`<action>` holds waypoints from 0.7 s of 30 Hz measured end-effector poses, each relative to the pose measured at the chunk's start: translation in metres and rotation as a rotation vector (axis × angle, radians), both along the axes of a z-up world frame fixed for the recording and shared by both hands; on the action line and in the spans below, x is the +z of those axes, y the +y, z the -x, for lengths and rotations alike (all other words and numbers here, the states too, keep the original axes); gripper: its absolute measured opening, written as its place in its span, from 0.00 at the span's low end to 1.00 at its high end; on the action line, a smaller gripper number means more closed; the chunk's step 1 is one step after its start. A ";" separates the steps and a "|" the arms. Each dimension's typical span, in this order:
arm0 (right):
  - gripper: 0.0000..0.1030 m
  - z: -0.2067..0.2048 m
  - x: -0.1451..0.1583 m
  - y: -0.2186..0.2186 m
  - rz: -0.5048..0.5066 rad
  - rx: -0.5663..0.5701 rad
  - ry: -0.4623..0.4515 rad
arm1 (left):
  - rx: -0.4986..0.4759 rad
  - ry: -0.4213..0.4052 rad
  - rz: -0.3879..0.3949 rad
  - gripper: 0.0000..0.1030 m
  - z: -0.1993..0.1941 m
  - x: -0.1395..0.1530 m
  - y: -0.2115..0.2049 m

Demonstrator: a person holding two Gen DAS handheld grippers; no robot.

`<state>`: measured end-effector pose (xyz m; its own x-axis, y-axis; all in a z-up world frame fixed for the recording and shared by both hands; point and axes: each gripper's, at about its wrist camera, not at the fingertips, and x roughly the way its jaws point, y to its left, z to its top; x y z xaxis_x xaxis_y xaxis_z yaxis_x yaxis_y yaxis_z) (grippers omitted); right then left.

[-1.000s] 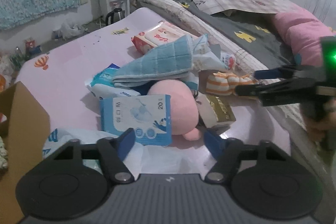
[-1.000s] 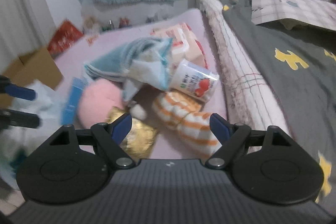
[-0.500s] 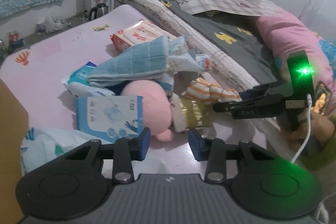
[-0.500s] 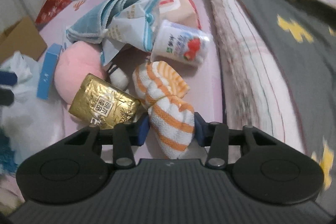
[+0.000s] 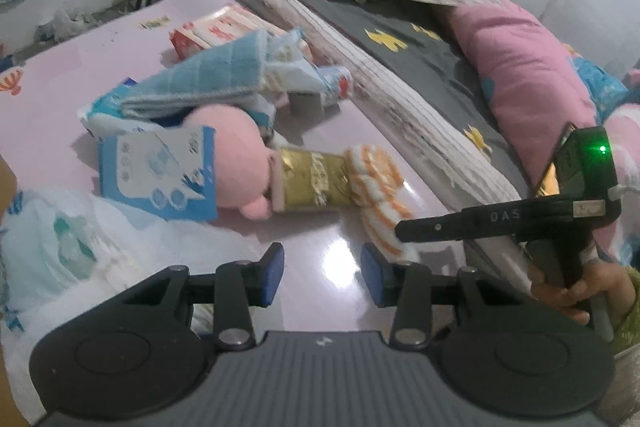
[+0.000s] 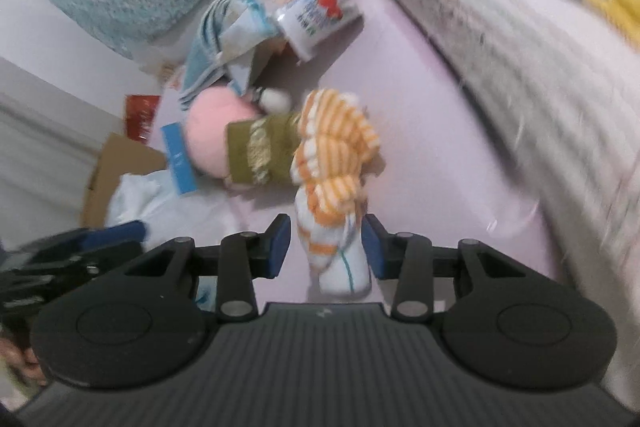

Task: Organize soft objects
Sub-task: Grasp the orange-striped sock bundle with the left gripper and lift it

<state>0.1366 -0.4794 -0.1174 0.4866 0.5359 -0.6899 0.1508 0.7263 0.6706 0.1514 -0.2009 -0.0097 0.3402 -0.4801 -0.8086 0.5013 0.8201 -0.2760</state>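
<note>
Right wrist view: the right gripper (image 6: 326, 247) brackets an orange-and-white striped knitted sock (image 6: 334, 183) lying on the glossy pale pink table top (image 6: 432, 147).

Just beyond its fingertips, the sock's far end touches a gold foil packet (image 6: 260, 151), which rests against a round pink plush toy (image 6: 212, 131). A folded blue towel (image 5: 216, 75) lies farther ahead. The right jaws are closing around the sock's white toe; whether the pads press it cannot be told. The left gripper (image 5: 322, 275), jaws opening, hangs over bare table with nothing between them, a white plastic bag (image 5: 68, 247) to its left.
</note>
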 end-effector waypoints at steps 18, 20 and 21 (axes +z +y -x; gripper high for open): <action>0.44 0.015 0.010 -0.022 -0.099 -0.117 -0.159 | -0.082 0.026 -0.034 0.68 0.000 -0.017 -0.058; 0.45 0.015 0.007 -0.026 -0.114 -0.125 -0.176 | -0.072 0.031 -0.053 0.68 -0.006 -0.023 -0.072; 0.46 0.016 0.005 -0.028 -0.120 -0.129 -0.182 | -0.066 0.035 -0.066 0.68 -0.009 -0.026 -0.079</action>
<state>0.1202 -0.5078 -0.1120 0.6668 0.5340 -0.5197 0.1059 0.6224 0.7755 0.1607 -0.2801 -0.0359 0.2801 -0.4459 -0.8501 0.5460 0.8024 -0.2409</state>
